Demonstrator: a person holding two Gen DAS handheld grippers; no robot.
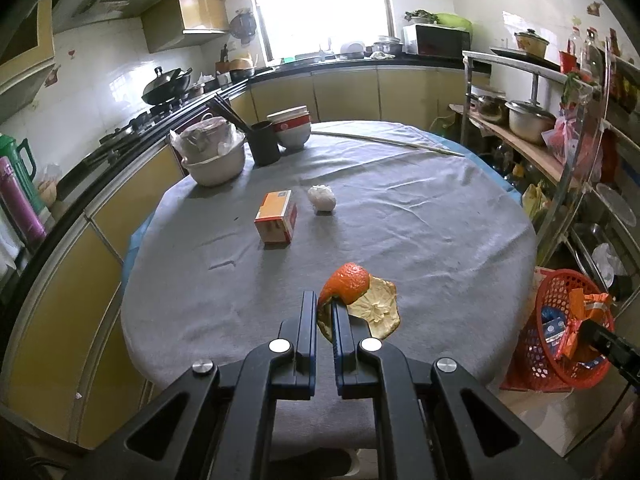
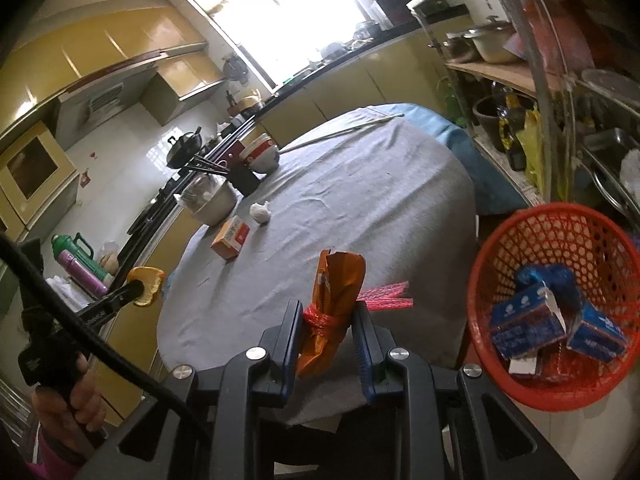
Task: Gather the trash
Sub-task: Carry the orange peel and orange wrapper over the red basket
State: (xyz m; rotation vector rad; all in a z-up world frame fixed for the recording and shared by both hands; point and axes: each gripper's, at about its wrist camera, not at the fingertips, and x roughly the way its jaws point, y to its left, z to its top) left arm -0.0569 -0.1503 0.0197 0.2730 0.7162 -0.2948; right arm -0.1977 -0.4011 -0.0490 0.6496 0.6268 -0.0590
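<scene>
orange box [image 1: 276,218]: print on its top and side, too small to read
blue cartons [image 2: 532,326]: white logo and white lettering on the sides, blurred, cannot be read
orange wrapper [image 2: 334,300]: small white label near its top edge, not legible
left gripper handle [image 2: 100,314]: pale lettering along the black bar, not legible
bowls [image 1: 294,126]: red band with a white mark, no letters to make out

Both grippers: black frames, dark blue fingers [image 1: 309,320], silver round screws [image 1: 280,345]. Black cable [image 2: 80,320] runs by the left hand [image 2: 68,404]. Pink sleeve [image 2: 48,456].
</scene>
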